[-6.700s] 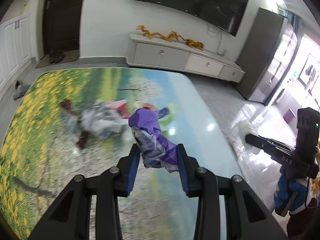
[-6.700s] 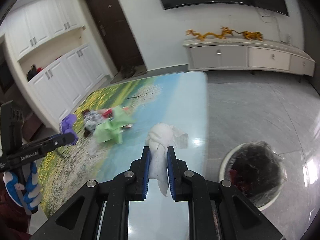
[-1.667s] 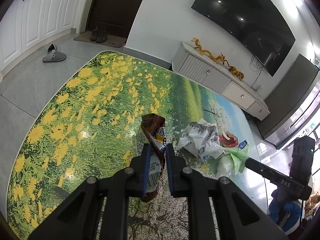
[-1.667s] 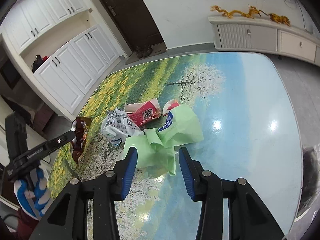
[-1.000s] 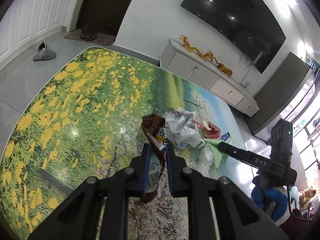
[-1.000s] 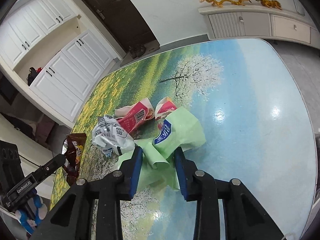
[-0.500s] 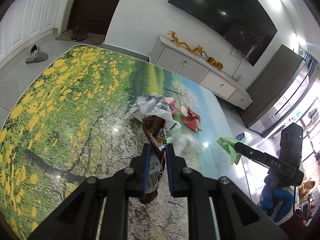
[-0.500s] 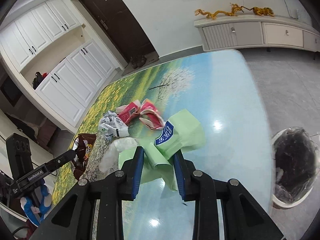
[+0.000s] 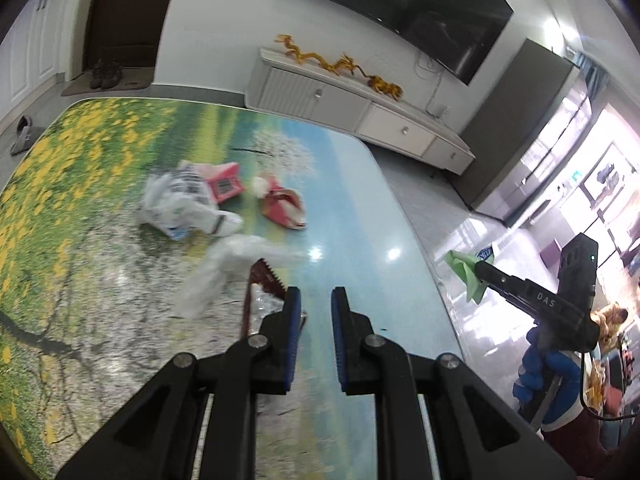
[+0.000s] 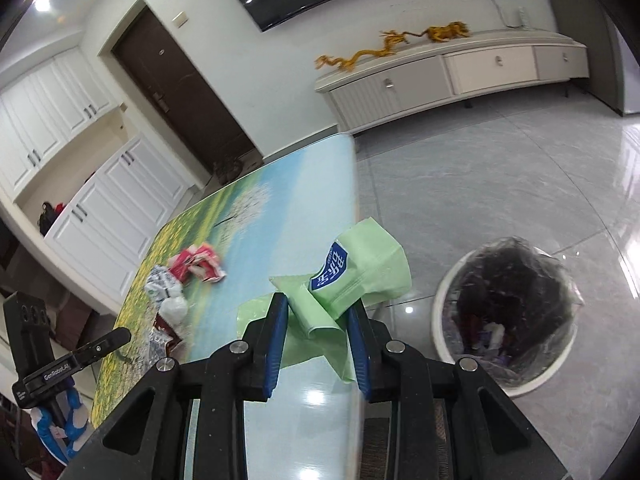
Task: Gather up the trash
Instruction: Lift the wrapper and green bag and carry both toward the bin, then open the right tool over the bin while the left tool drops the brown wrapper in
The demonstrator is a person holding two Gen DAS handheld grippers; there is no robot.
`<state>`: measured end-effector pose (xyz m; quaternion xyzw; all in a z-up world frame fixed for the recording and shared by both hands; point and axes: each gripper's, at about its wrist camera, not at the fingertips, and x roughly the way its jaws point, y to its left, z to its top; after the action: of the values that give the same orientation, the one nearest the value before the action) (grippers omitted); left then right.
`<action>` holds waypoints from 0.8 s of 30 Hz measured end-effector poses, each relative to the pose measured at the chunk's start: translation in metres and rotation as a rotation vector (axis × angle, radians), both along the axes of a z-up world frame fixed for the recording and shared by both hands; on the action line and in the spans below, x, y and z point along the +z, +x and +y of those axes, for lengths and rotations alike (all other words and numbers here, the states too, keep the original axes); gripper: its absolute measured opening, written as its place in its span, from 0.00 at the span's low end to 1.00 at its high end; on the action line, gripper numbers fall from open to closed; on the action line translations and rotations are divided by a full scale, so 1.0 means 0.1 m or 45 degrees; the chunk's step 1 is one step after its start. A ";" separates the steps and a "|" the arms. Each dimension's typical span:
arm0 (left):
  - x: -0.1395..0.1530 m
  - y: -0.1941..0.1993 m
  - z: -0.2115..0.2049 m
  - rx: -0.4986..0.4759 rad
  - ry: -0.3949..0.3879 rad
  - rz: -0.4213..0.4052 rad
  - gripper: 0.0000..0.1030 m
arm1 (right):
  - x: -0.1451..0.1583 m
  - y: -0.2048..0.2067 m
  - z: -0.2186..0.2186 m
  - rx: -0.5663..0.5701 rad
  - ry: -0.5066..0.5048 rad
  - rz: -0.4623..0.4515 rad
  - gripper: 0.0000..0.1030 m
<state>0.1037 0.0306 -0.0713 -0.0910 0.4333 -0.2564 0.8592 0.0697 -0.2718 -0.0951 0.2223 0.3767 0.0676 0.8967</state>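
Two grippers work. Left gripper (image 9: 312, 300) is narrowly parted over the table (image 9: 360, 200), a brown wrapper (image 9: 260, 292) against its left finger; grip unclear. Right gripper (image 10: 318, 312) clamps a green bag (image 10: 360, 268) beside the bin (image 10: 444, 300).

A home living room is shown. A large dark television (image 9: 400, 12) is mounted on a white wall above a long low white cabinet (image 9: 352, 108), on which golden dragon ornaments (image 10: 384, 48) are set. A dark entrance door (image 10: 180, 100) with shoes (image 9: 105, 76) at its foot, white built-in cupboards (image 10: 108, 208) and a glossy grey tiled floor (image 10: 500, 168) are also seen.
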 end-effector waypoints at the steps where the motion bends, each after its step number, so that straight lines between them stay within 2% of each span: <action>1: 0.00 0.01 -0.08 -0.018 0.009 0.001 0.14 | -0.02 -0.03 -0.09 -0.023 0.003 0.000 0.27; 4: 0.03 0.06 -0.37 -0.067 0.058 -0.014 0.14 | -0.08 -0.08 -0.36 -0.088 0.030 0.008 0.27; 8: 0.09 0.09 -0.53 -0.072 0.122 -0.048 0.14 | -0.18 -0.16 -0.65 -0.150 0.067 0.016 0.27; 13: 0.06 0.15 -0.25 0.026 0.142 -0.015 0.16 | -0.30 -0.18 -0.82 -0.187 0.100 0.033 0.27; 15: 0.00 0.12 -0.11 0.062 0.175 -0.009 0.25 | -0.35 -0.17 -0.84 -0.194 0.111 0.038 0.27; 17: -0.10 0.06 0.04 0.084 0.197 0.025 0.29 | -0.39 -0.15 -0.84 -0.194 0.116 0.046 0.27; 24: -0.41 -0.09 0.19 0.094 0.266 0.087 0.30 | -0.44 -0.09 -0.81 -0.174 0.114 0.061 0.27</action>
<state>0.0947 0.0498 -0.1118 -0.0257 0.4831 -0.1749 0.8575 0.0609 -0.3524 -0.1389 0.2888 0.3785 0.0177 0.8792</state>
